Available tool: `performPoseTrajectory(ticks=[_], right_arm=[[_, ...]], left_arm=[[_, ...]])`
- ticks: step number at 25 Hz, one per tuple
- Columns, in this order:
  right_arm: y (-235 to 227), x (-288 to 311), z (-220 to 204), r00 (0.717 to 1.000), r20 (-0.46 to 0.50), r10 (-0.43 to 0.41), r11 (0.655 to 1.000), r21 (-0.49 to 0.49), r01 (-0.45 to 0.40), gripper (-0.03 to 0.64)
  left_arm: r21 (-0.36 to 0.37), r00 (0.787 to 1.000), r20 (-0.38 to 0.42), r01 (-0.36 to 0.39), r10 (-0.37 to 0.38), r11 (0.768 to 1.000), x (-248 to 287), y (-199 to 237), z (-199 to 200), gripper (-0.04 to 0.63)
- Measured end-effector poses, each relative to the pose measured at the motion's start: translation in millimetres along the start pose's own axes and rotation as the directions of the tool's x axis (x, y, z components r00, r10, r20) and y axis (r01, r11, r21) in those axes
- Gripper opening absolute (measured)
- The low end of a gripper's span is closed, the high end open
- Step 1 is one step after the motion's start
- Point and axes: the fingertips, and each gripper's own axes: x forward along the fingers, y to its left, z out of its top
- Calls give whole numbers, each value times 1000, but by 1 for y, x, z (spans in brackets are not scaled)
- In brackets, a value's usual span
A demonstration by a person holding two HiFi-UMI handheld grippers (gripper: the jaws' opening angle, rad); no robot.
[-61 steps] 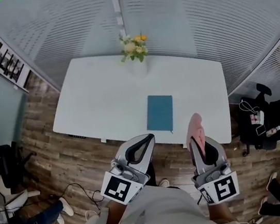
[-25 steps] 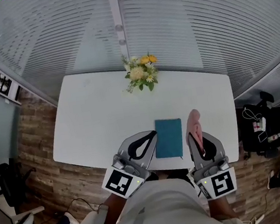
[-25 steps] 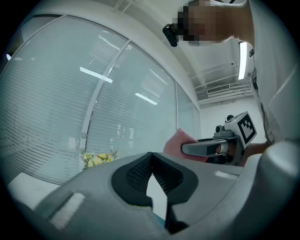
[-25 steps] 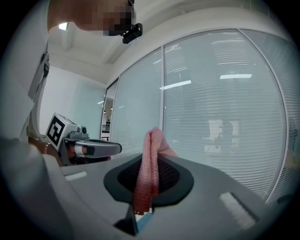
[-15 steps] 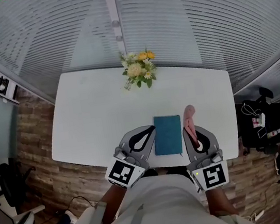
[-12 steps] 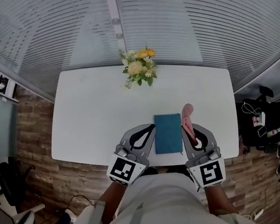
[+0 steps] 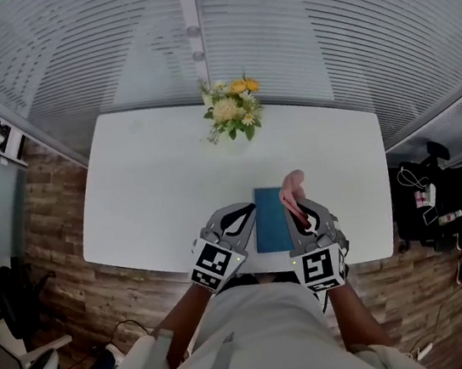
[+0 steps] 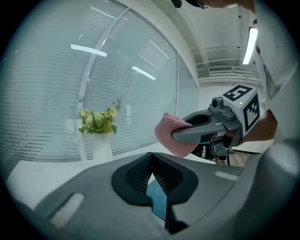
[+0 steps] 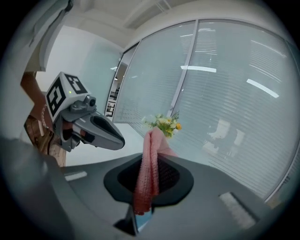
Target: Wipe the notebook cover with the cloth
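Cloth [image 9: 146,180] between right gripper [image 7: 300,208] fingers [image 9: 169,176]

Grey left claw [image 7: 245,212] and right claw [image 7: 296,204], black-white marker cubes [image 7: 219,264], pale shirt [image 7: 254,339].

Your head view is bright and evenly lit: pale light off the blinds [image 7: 320,28] leaves the white table [image 7: 154,191] nearly washed out, shadows are faint, and straight lines bow hard toward the edges. Your two gripper views sit inside a black round border with heavy bending, a ceiling lamp [image 8: 248,44] glares, and light streaks reflect on the glass wall [image 8: 89,50]. The foreground nearest each lens is dark and soft, while the cloth [image 9: 149,173] shows its weave clearly.
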Motion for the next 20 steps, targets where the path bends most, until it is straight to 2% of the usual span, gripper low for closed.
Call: performPoseTrajectory(ticks=[5, 10, 20], right_arm=[[17, 27, -30, 996, -82, 32, 993, -113, -41, 28], [30, 53, -62, 986, -157, 49, 970, -226, -84, 28], [52, 104, -128, 949, -304, 83, 891, -404, -208, 29]], left_arm=[[-7, 997, -73, 20, -21, 1000, 15, 2, -32, -3], [-16, 989, -139, 45, -47, 999, 29, 3, -62, -3], [-60, 951, -295, 76, -91, 995, 52, 6, -134, -3]])
